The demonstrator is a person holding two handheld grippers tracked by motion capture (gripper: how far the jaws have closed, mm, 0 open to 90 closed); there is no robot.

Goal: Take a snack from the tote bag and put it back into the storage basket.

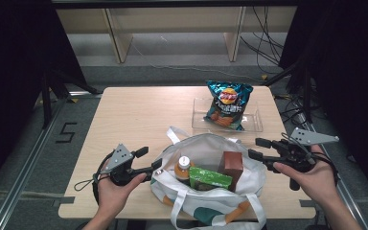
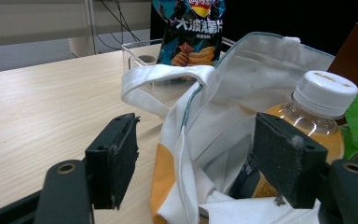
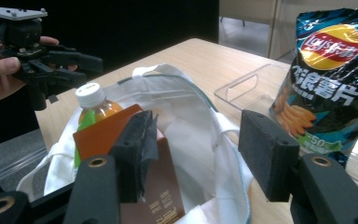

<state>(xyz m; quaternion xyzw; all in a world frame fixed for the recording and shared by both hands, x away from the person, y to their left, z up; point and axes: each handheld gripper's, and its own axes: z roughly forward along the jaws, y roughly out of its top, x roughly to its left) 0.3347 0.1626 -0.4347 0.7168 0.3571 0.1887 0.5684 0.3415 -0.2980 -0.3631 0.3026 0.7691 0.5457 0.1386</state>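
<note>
At the near edge of the table (image 1: pixel 124 110), a white tote bag (image 1: pixel 211 191) sits between the two hands, mouth open upward. Inside stand an orange-drink bottle (image 1: pixel 184 167) with a white cap, a green packet (image 1: pixel 210 178) and a brown carton (image 1: pixel 232 165), all upright and packed close, so each top is reachable from above.

Left gripper (image 1: pixel 146 160): jaws apart, straddling the bag's left rim; in the left gripper view the fabric edge (image 2: pixel 186 140) runs between the pads without being pinched. Looks placed to steady or spread the opening.

Right gripper (image 1: pixel 261 148): jaws wide, nothing between them, hovering just beside the bag's right side. In the right gripper view the brown carton (image 3: pixel 140 154) lies straight ahead, partly behind one pad. Probably lined up to take it next.

Beyond the bag, a clear tray (image 1: pixel 254 124) holds a blue chip bag (image 1: pixel 227 105), propped upright on its far wall. The tray seems to be the drop point for things taken out; the floor beside the chips is free.
</note>
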